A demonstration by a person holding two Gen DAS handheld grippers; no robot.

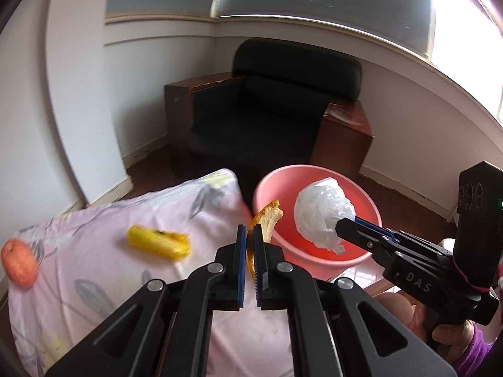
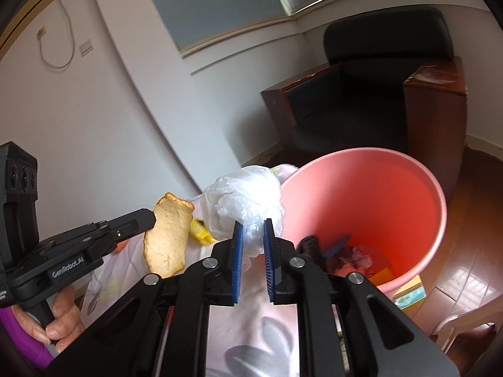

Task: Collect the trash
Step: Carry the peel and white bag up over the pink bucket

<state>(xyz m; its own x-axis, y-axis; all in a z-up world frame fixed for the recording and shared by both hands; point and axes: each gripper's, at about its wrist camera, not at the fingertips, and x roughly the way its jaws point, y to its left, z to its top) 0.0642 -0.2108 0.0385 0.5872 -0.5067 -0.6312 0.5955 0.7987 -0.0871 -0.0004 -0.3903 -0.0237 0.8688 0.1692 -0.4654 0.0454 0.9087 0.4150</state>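
Two grippers are loaded: your left gripper [image 1: 250, 235] has its jaws pinched tight on an orange peel [image 1: 267, 220], held above the floral cloth [image 1: 94, 267]; your right gripper [image 2: 251, 235] clamps a crumpled plastic bag [image 2: 242, 198] at the pink bin's [image 2: 433, 207] rim. Farther on the cloth lie a yellow wrapper [image 1: 158, 240] and an orange [image 1: 19, 264]. Beyond stands a black armchair [image 1: 283, 110].

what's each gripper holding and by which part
Left gripper: orange-yellow peel piece, by its edge. Right gripper: crumpled clear plastic bag, by its lower end.
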